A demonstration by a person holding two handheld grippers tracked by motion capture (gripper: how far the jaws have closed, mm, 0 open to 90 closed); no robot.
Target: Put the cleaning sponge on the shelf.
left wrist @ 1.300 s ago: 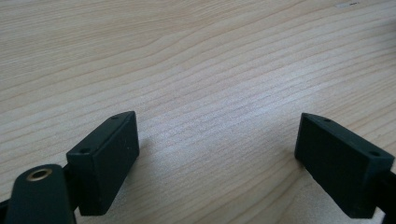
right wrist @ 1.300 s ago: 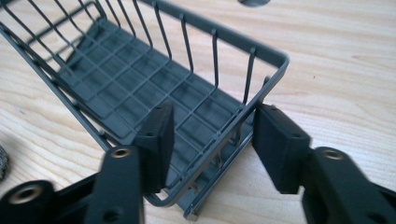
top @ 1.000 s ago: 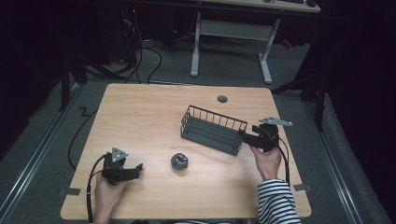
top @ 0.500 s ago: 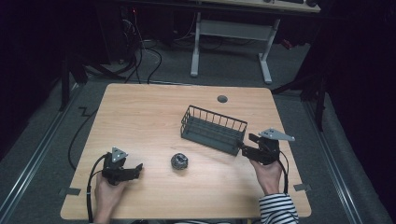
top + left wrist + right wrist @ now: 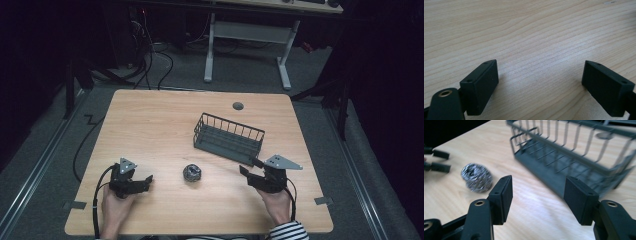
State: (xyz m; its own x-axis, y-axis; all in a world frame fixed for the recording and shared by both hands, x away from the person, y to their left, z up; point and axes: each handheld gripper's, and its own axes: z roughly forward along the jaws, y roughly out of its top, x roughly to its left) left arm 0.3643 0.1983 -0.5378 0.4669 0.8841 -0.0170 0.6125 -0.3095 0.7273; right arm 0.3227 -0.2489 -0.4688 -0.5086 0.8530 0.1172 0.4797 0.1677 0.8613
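Note:
A shiny steel-wool scrubber [image 5: 192,173] [image 5: 477,177] lies on the wooden table [image 5: 150,130] near its front middle. Behind it and to the right stands an empty dark wire basket [image 5: 228,138] [image 5: 564,152]. My right gripper [image 5: 248,166] [image 5: 539,192] is open just in front of the basket's near right corner, its jaws pointing left toward the scrubber, nothing between them. My left gripper [image 5: 147,179] [image 5: 539,75] rests open at the front left, jaws toward the scrubber, bare wood between them. It also appears far off in the right gripper view as the left gripper [image 5: 436,161].
A round cable hole [image 5: 238,106] sits near the table's far edge. Beyond the table stand a white-legged desk [image 5: 250,35] and floor cables [image 5: 150,55]. Bare wood spreads across the table's left and far parts.
My right gripper has drawn back from the basket's right end toward the front edge and turned left. The left gripper, scrubber and basket have not moved.

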